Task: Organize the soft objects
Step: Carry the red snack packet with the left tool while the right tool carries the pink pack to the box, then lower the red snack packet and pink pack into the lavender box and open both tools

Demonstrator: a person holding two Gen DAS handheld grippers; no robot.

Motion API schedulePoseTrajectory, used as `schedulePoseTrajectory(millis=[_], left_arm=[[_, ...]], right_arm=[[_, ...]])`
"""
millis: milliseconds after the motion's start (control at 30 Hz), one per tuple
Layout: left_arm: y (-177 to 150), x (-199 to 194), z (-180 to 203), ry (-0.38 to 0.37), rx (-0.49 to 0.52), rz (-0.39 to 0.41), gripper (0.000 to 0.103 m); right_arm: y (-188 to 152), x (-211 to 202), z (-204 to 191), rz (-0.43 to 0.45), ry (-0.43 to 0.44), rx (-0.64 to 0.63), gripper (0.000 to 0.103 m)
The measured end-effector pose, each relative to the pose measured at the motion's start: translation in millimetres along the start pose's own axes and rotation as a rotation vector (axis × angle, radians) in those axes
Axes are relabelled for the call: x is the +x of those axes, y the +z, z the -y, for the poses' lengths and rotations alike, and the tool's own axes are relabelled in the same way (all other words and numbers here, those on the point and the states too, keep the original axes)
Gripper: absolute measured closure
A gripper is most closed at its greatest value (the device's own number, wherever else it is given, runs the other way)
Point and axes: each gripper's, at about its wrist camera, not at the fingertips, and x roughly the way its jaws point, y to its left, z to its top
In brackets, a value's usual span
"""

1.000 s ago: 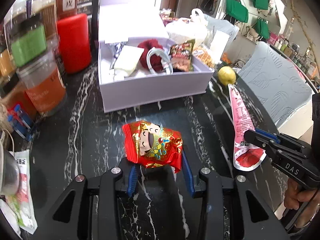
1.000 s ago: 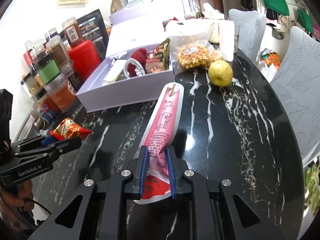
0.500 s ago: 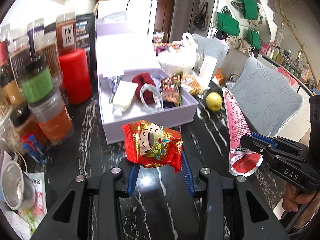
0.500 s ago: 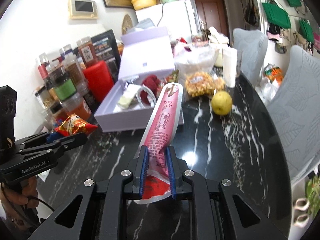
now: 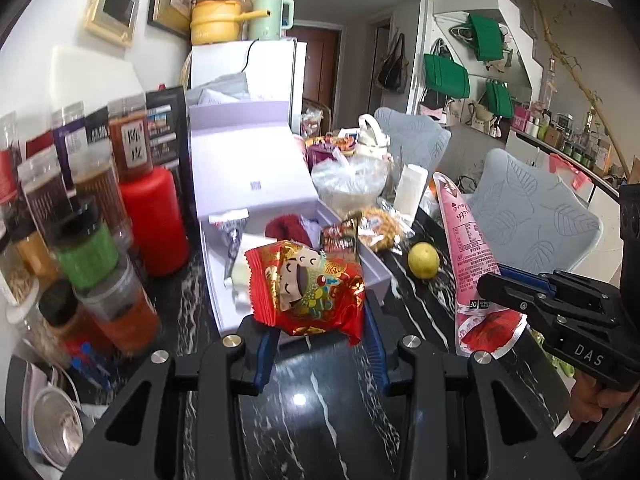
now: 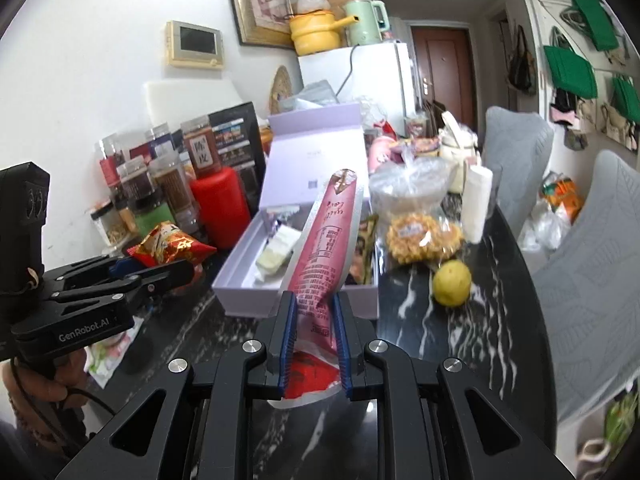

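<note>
The left hand-held gripper (image 5: pixel 320 344) is squeezed shut on a red snack bag (image 5: pixel 306 292). The right hand-held gripper (image 6: pixel 314 344) is clamped on the bottom end of a long pink pouch (image 6: pixel 326 248). Both things are up in the air, above the black desk (image 6: pixel 460 340).

The open purple box (image 6: pixel 296 300) is where they look set to go. In the left wrist view the box lies at 12 o'clock from the snack bag, just past it. In the right wrist view the box is at about 11 o'clock from the pouch, and the pouch points long-ways up and away, right over the box. Both hands look about as near to it — I cannot pick one.

The box is already partly full: a dark red fluffy thing (image 5: pixel 286 230), a pale flat packet (image 6: pixel 276 254) and a small dark snack packet (image 5: pixel 338 236) at the right side. The pouch is long, so I think it should lie along the box's long side. A yellow fruit (image 6: pixel 452 282) sits on the desk at 3 o'clock from the box — outside it.
</note>
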Motion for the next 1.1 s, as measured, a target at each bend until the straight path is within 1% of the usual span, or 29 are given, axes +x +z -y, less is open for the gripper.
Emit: schedulePoseTrajectory(millis=[267, 433, 633, 767, 1100], left_arm=[[30, 0, -8, 0.005, 0.003, 0.067, 0.065], [49, 6, -14, 0.020, 0.014, 0.090, 0.065], [67, 21, -25, 0.031, 0.015, 0.092, 0.065], [78, 33, -33, 0.051, 0.026, 0.088, 0.065], [100, 72, -57, 0.071, 0.010, 0.062, 0.065]], right_arm=[[29, 9, 0, 0.033, 0.041, -0.013, 0.085], [49, 21, 1, 0.053, 0.051, -0.022, 0.085], [73, 43, 0, 0.060, 0.065, -0.042, 0.085], [87, 62, -1, 0.060, 0.077, -0.061, 0.085], [112, 101, 3, 0.054, 0.082, -0.077, 0.085]])
